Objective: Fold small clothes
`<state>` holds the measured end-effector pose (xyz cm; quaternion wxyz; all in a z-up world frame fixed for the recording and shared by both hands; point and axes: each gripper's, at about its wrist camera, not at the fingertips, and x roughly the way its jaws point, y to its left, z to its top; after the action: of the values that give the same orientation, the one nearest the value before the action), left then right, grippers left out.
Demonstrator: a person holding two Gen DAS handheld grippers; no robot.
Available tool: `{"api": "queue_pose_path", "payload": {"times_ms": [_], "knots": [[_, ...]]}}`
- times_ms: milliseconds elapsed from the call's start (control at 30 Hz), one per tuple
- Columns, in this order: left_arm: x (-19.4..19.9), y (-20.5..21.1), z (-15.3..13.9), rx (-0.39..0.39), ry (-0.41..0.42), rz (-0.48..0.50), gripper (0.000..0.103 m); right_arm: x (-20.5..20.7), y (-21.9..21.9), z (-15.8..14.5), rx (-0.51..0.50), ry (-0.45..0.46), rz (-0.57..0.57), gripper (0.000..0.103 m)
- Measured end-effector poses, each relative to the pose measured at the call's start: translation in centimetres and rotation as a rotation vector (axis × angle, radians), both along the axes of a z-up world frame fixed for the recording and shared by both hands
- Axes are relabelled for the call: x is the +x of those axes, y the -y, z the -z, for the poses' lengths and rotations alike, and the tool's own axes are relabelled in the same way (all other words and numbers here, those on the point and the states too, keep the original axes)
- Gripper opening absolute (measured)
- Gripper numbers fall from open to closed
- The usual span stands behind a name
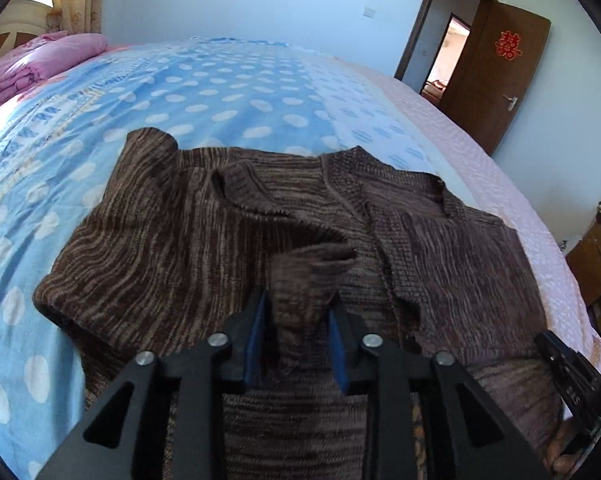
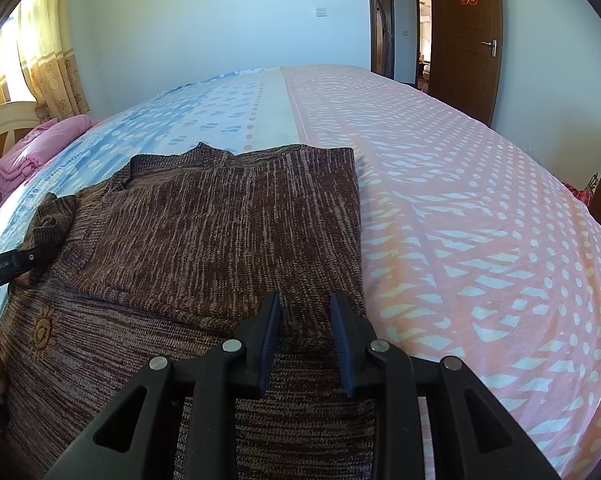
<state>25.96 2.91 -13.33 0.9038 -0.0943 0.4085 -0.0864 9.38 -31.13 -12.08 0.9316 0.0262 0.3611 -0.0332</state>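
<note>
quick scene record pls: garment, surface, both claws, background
garment: brown knit sweater, right side folded in, sun motif near hem
surface: bed, blue dotted and pink patterned sheet
left claw: jaws apart, sleeve cuff between the pads, grip unclear
right claw: jaws apart over the sweater's edge, grip unclear
background: folded pink bedding, wooden door

Bright daylight from the curtained window [image 2: 40,60]; fisheye bending, dark vignetted corners, slight motion blur.

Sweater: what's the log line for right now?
sweater: partly folded on bed | left gripper: open, sleeve between jaws | right gripper: open over sweater
</note>
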Motion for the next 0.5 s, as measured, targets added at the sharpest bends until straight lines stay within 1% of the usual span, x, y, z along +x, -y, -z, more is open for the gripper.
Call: {"api": "queue_pose_path", "payload": {"times_ms": [33, 100, 167, 233, 300, 333, 367, 400, 433, 467, 500], "knots": [[-0.5, -0.2, -0.2, 0.001, 0.003, -0.001, 0.044, 0.0, 0.0, 0.0, 0.0, 0.0, 0.0, 0.028], [-1.8, -1.1, -0.8, 0.024, 0.031, -0.034, 0.073, 0.0, 0.0, 0.0, -0.001, 0.0, 0.001, 0.028], [-3.4, -2.3, -1.1, 0.047, 0.081, -0.095, 0.083, 0.1, -0.2, 0.0, -0.011, -0.004, 0.002, 0.028], [-5.0, -3.8, -1.1, 0.06, 0.11, -0.154, 0.084, 0.3, -0.5, -0.1, -0.035, -0.016, 0.002, 0.028], [-5.7, -5.6, -0.6, 0.057, 0.112, -0.227, 0.084, 0.7, -1.2, -0.6, -0.072, -0.038, 0.015, 0.028], [-5.7, -6.5, -0.1, 0.017, 0.091, -0.255, 0.084, 0.9, -1.8, -1.2, -0.067, -0.04, 0.02, 0.028], [-5.8, -7.5, 0.5, -0.051, 0.065, -0.277, 0.084, 1.0, -2.5, -2.0, -0.025, -0.022, -0.007, 0.028], [-5.6, -8.5, 1.2, -0.116, 0.03, -0.315, 0.084, 1.1, -3.3, -2.8, 0.022, 0.001, -0.044, 0.03], [-5.5, -9.3, 1.7, -0.161, 0.008, -0.343, 0.084, 1.3, -4.6, -3.7, 0.062, 0.022, -0.088, 0.041], [-5.6, -9.8, 1.8, -0.214, 0.021, -0.36, 0.084, 1.7, -6.3, -4.6, 0.086, 0.039, -0.137, 0.049], [-5.8, -10.0, 1.7, -0.234, 0.038, -0.37, 0.084, 2.2, -8.2, -5.4, 0.096, 0.057, -0.19, 0.063]]}}
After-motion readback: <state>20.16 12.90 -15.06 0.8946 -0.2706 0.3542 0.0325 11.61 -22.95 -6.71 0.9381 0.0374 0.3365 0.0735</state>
